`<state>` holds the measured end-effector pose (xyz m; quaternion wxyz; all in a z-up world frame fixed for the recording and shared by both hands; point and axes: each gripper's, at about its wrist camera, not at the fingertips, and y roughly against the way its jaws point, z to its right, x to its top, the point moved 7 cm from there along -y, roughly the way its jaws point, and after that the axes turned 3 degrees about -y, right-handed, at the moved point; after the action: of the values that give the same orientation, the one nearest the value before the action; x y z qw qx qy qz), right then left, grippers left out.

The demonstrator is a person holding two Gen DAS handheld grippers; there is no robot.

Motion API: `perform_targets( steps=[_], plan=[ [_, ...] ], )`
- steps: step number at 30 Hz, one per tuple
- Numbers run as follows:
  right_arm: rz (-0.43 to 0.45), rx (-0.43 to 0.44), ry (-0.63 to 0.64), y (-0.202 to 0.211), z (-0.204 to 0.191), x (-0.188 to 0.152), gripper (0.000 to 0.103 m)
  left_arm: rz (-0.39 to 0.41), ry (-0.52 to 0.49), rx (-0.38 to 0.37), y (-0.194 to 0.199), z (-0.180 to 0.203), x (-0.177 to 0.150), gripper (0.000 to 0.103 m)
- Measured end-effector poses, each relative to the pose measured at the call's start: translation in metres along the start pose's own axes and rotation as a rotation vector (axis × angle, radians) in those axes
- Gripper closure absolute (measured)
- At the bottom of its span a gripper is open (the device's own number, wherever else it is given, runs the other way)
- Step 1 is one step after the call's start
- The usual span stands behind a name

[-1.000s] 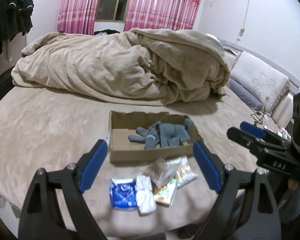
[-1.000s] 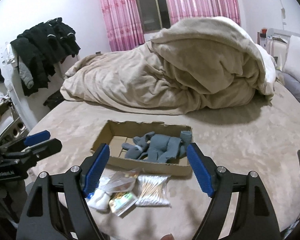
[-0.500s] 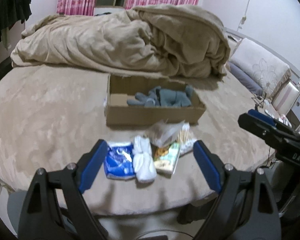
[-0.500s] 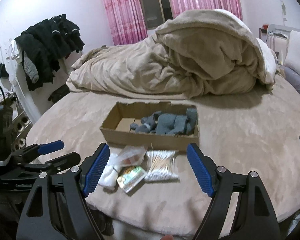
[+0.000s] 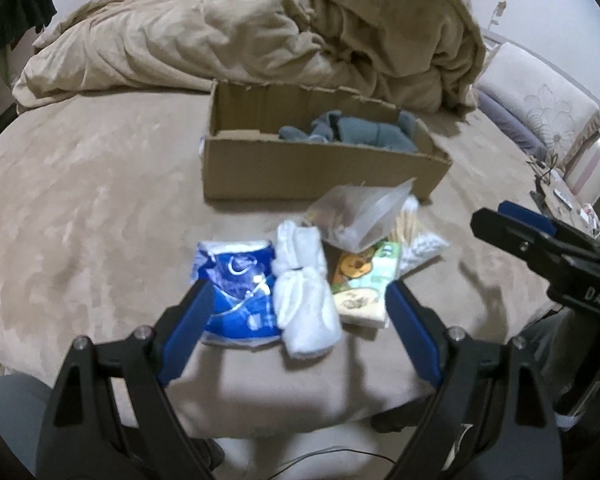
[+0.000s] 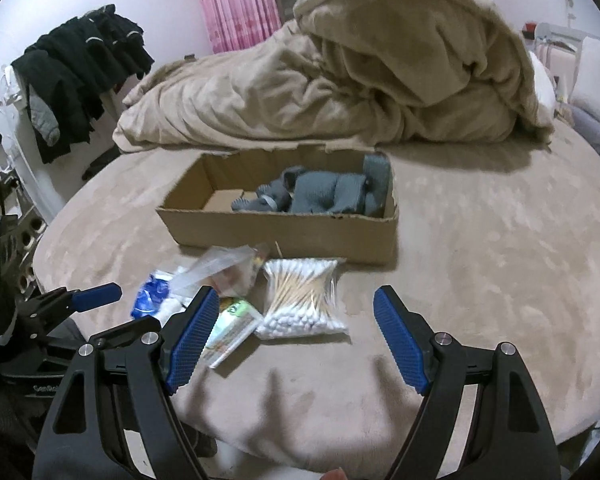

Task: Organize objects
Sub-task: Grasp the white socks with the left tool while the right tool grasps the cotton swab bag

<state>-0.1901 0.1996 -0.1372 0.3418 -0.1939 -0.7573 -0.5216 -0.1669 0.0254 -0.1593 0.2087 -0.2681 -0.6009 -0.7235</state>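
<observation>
A cardboard box (image 5: 300, 168) (image 6: 284, 228) on the bed holds grey socks (image 5: 352, 134) (image 6: 324, 194). In front of it lie a blue packet (image 5: 236, 288), rolled white socks (image 5: 304, 292), a green tissue pack (image 5: 364, 280) (image 6: 232, 328), a clear plastic bag (image 5: 360, 212) (image 6: 228, 264) and a bag of cotton swabs (image 6: 304, 296). My left gripper (image 5: 296, 328) is open, low over the blue packet and white socks. My right gripper (image 6: 296, 332) is open just before the cotton swabs.
A beige duvet (image 5: 280, 32) is heaped behind the box. Pillows (image 5: 540, 104) lie at the right. Dark clothes (image 6: 80, 72) hang at the left wall. The bed's front edge is close below the items.
Both grippers have moved down and forward towards the items before the box. The items now sit between the open fingers. Nothing has been taken hold of.
</observation>
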Motion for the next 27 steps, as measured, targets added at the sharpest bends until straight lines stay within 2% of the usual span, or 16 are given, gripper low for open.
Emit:
perform_targets(
  steps=[3,9,17,18,19,20,22,25,27],
  plan=[
    [-0.025,-0.004,-0.006,-0.018,0.005,-0.002,0.021,-0.008,0.006,0.005,-0.011,-0.004,0.0,0.02],
    [-0.075,-0.012,-0.016,-0.051,0.014,-0.007,0.021,-0.039,0.013,0.014,-0.032,-0.009,-0.003,0.038],
    [-0.132,-0.028,-0.011,-0.079,0.018,-0.012,0.021,-0.015,-0.043,0.032,-0.04,-0.002,-0.002,0.053],
    [-0.144,-0.023,-0.006,-0.082,0.017,-0.014,0.021,-0.014,-0.05,0.032,-0.041,0.0,-0.002,0.058],
    [-0.158,-0.015,-0.002,-0.086,0.015,-0.015,0.024,-0.014,-0.056,0.03,-0.041,0.001,-0.003,0.065],
    [-0.167,-0.007,0.003,-0.088,0.014,-0.016,0.028,-0.015,-0.059,0.024,-0.041,0.003,-0.004,0.065],
    [-0.176,0.023,0.013,-0.092,0.01,-0.018,0.047,-0.01,-0.06,0.023,-0.04,0.005,-0.004,0.067],
    [-0.172,0.025,0.029,-0.089,0.006,-0.018,0.056,-0.006,-0.054,0.017,-0.035,0.005,-0.005,0.068],
    [-0.167,0.019,0.034,-0.084,0.005,-0.019,0.059,0.003,-0.047,0.017,-0.03,0.004,-0.003,0.068]
  ],
)
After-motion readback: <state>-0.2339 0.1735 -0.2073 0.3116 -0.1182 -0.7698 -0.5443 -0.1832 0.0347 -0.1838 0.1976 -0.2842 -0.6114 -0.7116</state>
